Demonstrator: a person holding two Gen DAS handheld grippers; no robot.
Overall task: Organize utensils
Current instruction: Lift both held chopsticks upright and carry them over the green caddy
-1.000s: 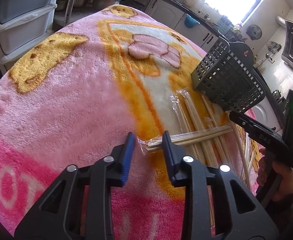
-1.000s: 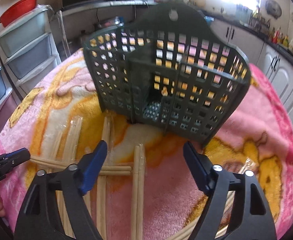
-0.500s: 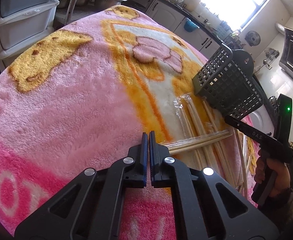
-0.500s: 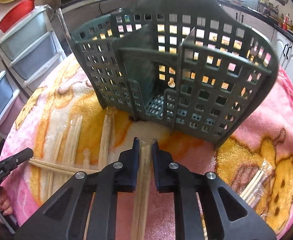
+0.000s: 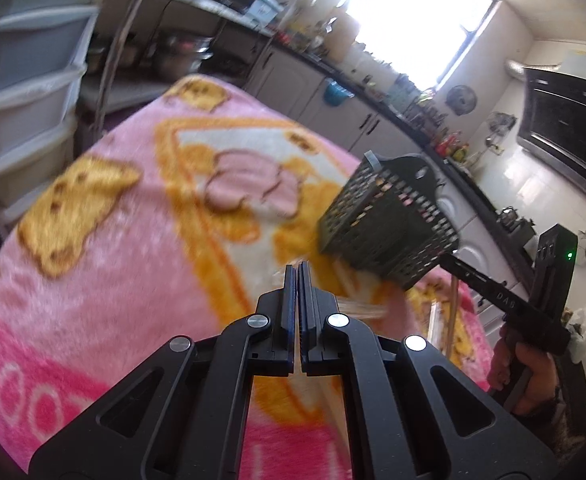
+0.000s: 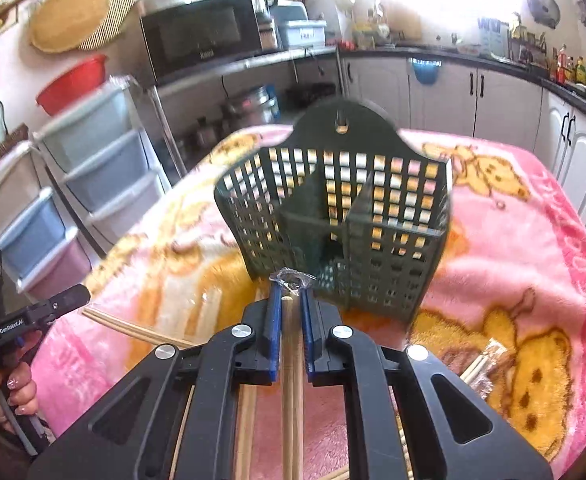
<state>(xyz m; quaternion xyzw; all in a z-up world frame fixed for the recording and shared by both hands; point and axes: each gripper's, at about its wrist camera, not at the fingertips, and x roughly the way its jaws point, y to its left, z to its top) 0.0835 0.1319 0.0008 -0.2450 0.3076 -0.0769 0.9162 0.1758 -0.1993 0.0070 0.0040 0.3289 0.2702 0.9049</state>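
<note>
A dark green slotted utensil basket stands on the pink blanket; it also shows in the left wrist view. My right gripper is shut on a wrapped chopstick pair, lifted in front of the basket. My left gripper is shut on another wrapped chopstick pair, raised above the blanket; that pair is blurred and runs off to the right. More wrapped chopsticks lie on the blanket.
Another chopstick packet lies at the right. Plastic drawers stand left of the table, kitchen cabinets behind. The right gripper's body shows in the left wrist view, right of the basket.
Both grippers closed on chopstick pairs and lifted them off the blanket. The basket now looks farther away in the right wrist view.
</note>
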